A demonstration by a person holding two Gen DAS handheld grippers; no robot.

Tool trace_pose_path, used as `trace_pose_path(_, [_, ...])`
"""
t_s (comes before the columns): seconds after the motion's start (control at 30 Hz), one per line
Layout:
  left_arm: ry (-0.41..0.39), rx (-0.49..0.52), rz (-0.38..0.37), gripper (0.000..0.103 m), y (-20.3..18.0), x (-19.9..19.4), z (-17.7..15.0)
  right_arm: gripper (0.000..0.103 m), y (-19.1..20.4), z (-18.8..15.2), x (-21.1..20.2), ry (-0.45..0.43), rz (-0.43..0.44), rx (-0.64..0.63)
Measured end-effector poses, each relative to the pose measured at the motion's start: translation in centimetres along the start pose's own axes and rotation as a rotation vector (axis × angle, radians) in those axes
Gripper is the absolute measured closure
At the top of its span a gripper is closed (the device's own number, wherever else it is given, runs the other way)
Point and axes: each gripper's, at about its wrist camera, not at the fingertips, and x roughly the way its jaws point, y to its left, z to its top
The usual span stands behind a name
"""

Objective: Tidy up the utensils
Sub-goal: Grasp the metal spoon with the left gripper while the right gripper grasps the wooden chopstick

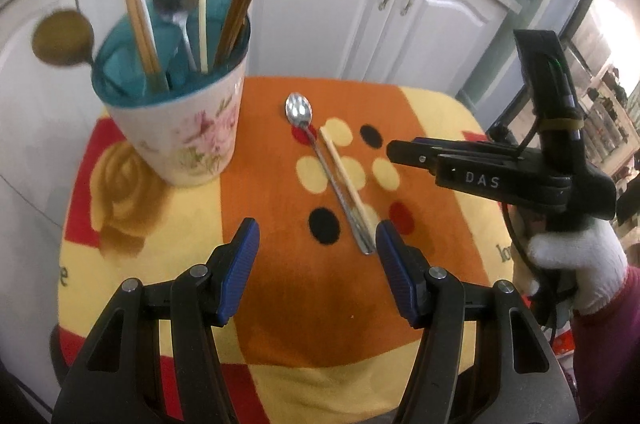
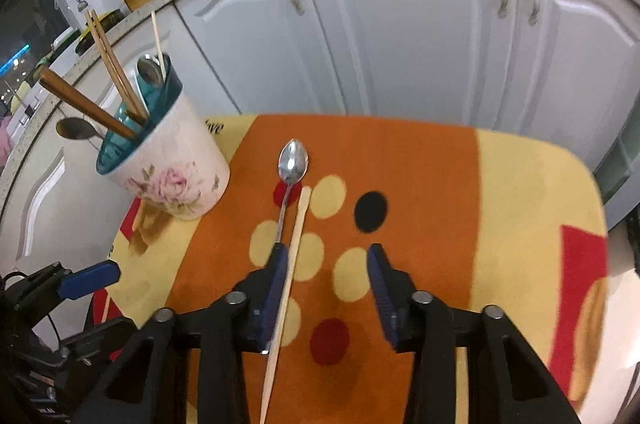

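Both tongs, left tongs (image 1: 316,244) and right tongs (image 2: 328,264), gape empty over the orange mat (image 2: 420,176) (white cabinets (image 2: 400,24) behind); its right side lies bare.

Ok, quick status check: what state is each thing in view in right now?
Floral cup: upright on the mat, holding chopsticks and spoons.
Metal spoon: flat on the mat, bowl up, not picked up.
Pale chopstick: flat beside the spoon, not picked up.
Left gripper: open, empty.
Right gripper: open, nothing gripped, chopstick by its left finger.
Cabinet doors: closed.
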Motion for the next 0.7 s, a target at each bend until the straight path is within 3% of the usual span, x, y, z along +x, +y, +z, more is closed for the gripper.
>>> trace_pose_path(0.37, [0.046,-0.064,0.020,0.043,1.9,2.9,0.2,0.077,1.8,1.2,5.6,0.084,-0.015,-0.079])
trace_pose_path(0.47, [0.050,-0.070,0.020,0.043,2.0,3.4,0.5,0.082,2.1,1.2,6.1,0.080,-0.076,-0.114])
trace_pose_path(0.7, [0.045,-0.081,0.014,0.043,1.2,4.7,1.9,0.082,-0.4,0.7,4.6,0.062,-0.228,-0.108])
